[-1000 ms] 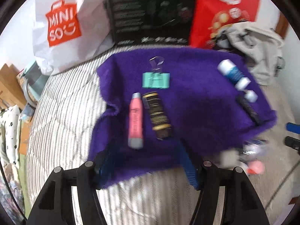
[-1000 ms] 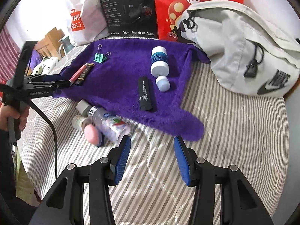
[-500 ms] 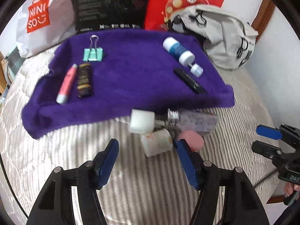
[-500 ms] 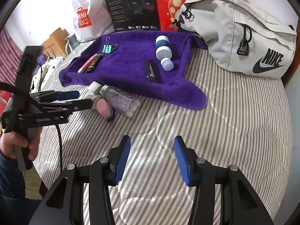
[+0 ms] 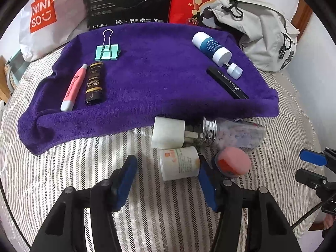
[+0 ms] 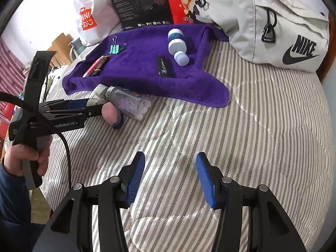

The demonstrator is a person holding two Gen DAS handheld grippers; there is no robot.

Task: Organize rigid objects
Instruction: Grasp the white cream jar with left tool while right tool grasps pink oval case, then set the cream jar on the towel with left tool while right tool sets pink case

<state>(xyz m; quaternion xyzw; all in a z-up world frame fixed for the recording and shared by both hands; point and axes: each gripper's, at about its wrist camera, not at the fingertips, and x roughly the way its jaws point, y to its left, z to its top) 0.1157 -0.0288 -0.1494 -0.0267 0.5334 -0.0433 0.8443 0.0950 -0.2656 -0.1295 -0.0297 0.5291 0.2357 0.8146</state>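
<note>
Striped bed (image 5: 63,168), purple towel (image 5: 157,73), assorted small items.
Left claw (image 5: 166,178): fingers apart, small jar (image 5: 178,163) between its tips, pill bottle (image 5: 235,132) just ahead, pink sponge (image 5: 233,161) right. Right claw (image 6: 170,174): apart, empty, over bare bedding.

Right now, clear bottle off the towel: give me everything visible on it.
The clear bottle lies on its side on the striped bedcover, just off the purple towel's near edge. It looks like transparent plastic with a silver threaded neck, packed with small pale tablets. No cap is visible on the neck; a white cap-like piece lies right at its mouth. The pink rounded object sits against its side, with a small white jar close by. The open left gripper is not gripping it.
</note>
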